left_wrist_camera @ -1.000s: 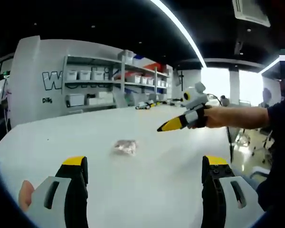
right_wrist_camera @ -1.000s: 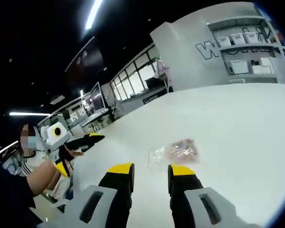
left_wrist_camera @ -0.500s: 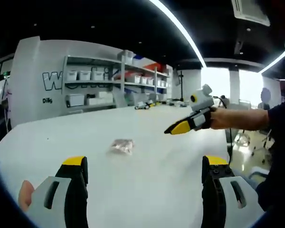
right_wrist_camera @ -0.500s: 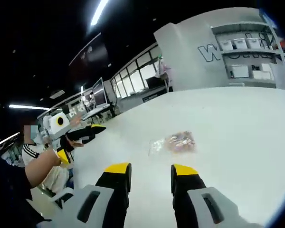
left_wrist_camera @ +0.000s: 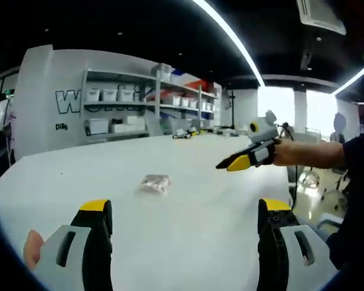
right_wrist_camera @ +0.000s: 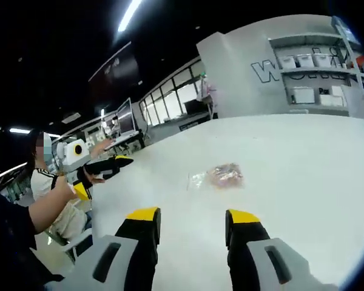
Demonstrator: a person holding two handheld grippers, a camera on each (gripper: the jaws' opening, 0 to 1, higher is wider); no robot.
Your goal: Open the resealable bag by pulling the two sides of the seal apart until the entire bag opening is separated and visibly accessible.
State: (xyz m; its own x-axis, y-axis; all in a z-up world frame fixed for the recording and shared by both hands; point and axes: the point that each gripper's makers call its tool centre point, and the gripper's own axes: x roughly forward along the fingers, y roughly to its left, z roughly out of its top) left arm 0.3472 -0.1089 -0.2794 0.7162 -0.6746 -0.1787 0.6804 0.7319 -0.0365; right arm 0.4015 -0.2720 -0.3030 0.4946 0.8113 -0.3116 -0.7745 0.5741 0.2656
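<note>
Nothing is done yet: the bag (left_wrist_camera: 156, 182) lies sealed and untouched mid-surface (left_wrist_camera: 200, 230), well ahead of the left tool (left_wrist_camera: 185, 212) and right tool (right_wrist_camera: 191, 218), both spread wide and empty.

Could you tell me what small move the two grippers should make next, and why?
Probably bring both grippers down toward the bag, since it lies untouched on the white table. The right gripper and the left gripper are both held open and well short of it, so neither can take a side of the seal yet.
</note>
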